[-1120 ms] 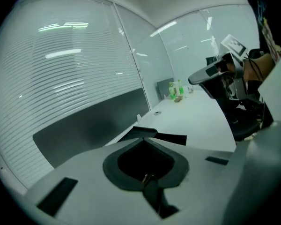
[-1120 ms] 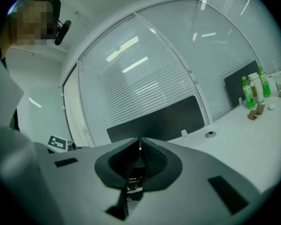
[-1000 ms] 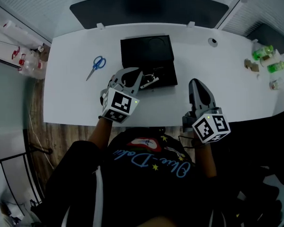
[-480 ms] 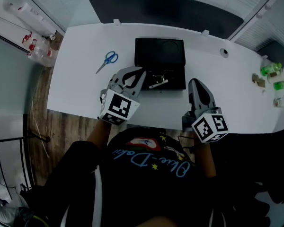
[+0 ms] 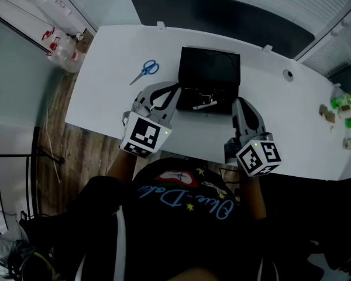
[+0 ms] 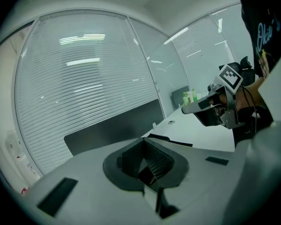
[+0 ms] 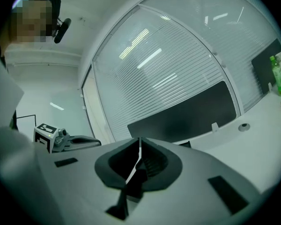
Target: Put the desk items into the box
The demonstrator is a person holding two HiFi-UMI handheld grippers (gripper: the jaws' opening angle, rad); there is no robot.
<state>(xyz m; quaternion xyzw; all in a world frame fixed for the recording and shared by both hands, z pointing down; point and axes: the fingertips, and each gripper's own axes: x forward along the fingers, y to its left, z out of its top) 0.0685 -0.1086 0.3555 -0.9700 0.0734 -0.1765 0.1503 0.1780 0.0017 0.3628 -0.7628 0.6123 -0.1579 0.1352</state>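
White tabletop [image 5: 105, 92] before a slatted glass wall carries the work. I note a shallow black rectangular box [image 5: 210, 69] lying open at mid-table, closer to the far edge than the near one. A small silvery metal item [image 5: 203, 105] lies in the box's near portion; I cannot identify it from the head view. I judge the task partly done: that item is stowed, while a pair of blue-handled scissors [image 5: 145, 71] lies on the bare table between the box and the left edge, apart from the box and not yet collected. Green bottles [image 5: 343, 102] and small clutter stand near the right edge; whether they belong to the task I cannot say. The left gripper [image 5: 174, 91] hangs above the near edge, tips just beside the box's near-left corner; its own view shows the jaws pressed together with nothing between them. The right gripper [image 5: 240, 102] sits by the box's near-right corner, above the table; its view likewise shows the jaws closed, only a thin seam between them, empty. Neither touches the box. In my judgement, the scissors are next.
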